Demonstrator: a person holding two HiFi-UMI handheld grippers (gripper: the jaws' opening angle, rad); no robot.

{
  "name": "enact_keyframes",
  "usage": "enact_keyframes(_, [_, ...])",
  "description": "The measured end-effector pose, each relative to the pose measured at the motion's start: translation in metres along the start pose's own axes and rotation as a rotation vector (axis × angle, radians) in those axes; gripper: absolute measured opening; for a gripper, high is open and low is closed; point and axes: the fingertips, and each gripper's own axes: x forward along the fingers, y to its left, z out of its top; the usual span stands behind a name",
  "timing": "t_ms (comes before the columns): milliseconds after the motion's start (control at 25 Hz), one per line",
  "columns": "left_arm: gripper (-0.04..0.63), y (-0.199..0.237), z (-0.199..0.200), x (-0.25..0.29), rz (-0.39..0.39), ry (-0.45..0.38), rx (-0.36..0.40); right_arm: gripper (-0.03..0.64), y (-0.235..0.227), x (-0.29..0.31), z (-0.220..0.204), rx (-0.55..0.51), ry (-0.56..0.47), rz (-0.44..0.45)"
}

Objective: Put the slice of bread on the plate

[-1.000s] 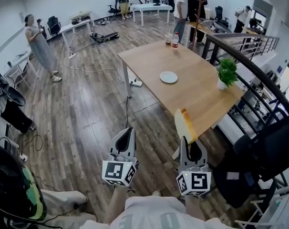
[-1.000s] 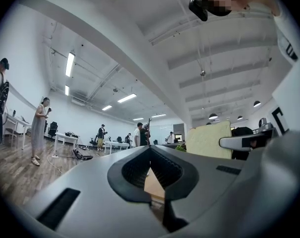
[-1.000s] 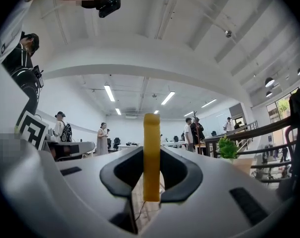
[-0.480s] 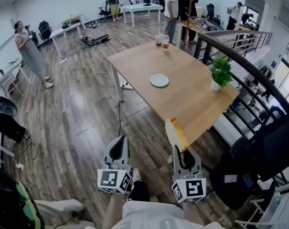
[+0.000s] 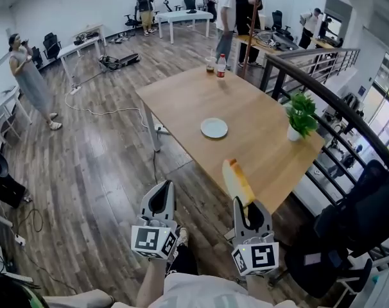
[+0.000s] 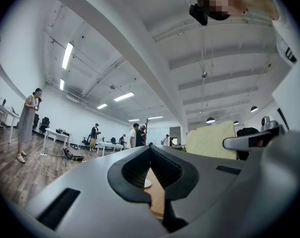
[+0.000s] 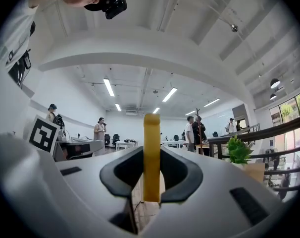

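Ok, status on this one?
Right gripper shut on bread, slice upright. Left gripper shut, empty. Plate bare on table, ahead. Nothing in the way.

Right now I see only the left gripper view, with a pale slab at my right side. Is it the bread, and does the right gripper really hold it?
Observer: Yes. In the right gripper view the slice of bread stands upright and edge-on, and the pads of the right gripper press on it from both sides.
Operator: Where is the plate for it?
Observer: The head view shows the white plate near the middle of the wooden table, ahead of both grippers, with nothing on it.
Operator: Is anything else on that table?
Observer: A potted plant stands near the table's right edge, well apart from the plate.
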Motion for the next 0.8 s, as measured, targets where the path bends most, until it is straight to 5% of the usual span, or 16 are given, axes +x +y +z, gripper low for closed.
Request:
enact_keyframes(480, [0.008, 0.134, 0.028, 0.134, -0.041, -0.036, 0.004, 0.091, 0.004, 0.187, 0.007, -0.006, 0.016, -0.044])
enact_keyframes(800, [0.008, 0.178, 0.016, 0.188, -0.084, -0.017, -0.041, 0.091, 0.004, 0.258, 0.012, 0.003, 0.022, -0.089])
